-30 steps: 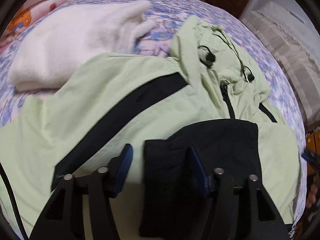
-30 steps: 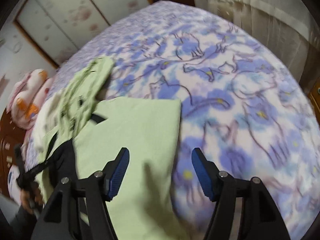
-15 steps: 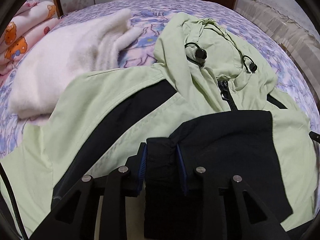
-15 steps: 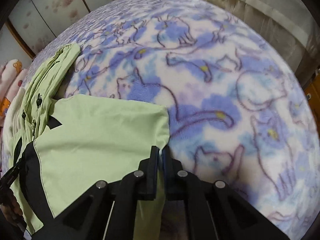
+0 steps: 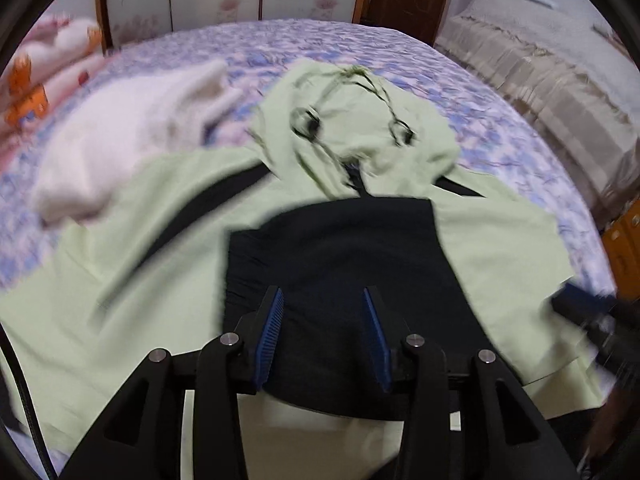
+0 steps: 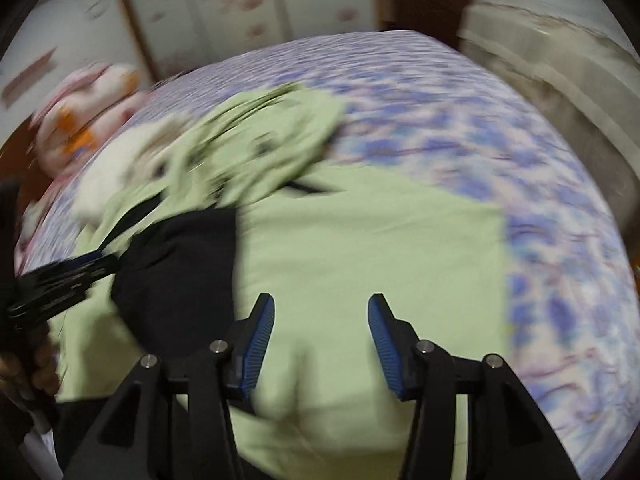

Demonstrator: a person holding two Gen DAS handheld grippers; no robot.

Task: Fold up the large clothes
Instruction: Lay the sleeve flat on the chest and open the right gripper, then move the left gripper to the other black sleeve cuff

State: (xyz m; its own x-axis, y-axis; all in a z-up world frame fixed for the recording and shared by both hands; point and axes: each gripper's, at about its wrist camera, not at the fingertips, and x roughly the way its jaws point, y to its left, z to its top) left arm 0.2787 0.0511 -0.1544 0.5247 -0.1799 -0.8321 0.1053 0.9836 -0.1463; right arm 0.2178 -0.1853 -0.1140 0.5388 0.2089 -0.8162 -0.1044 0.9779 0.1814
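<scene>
Pale green hooded jacket with black panels [image 5: 168, 256] spread flat on blue-and-white cat-print fleece bedspread [image 5: 328, 44], hood bunched at far end, black sleeve [image 5: 340, 248] folded across chest. Left gripper [image 5: 323, 334] over black sleeve cuff, jaws parted, just opening again, blue pads off the fabric, nothing gripped. Right gripper [image 6: 321, 340] above green front panel near right edge of jacket, jaws apart after opening, nothing between them. White fluffy garment [image 5: 128, 132] beside jacket at left. Pink cartoon-print bedding [image 5: 36, 76] beyond. Both views motion-blurred.
</scene>
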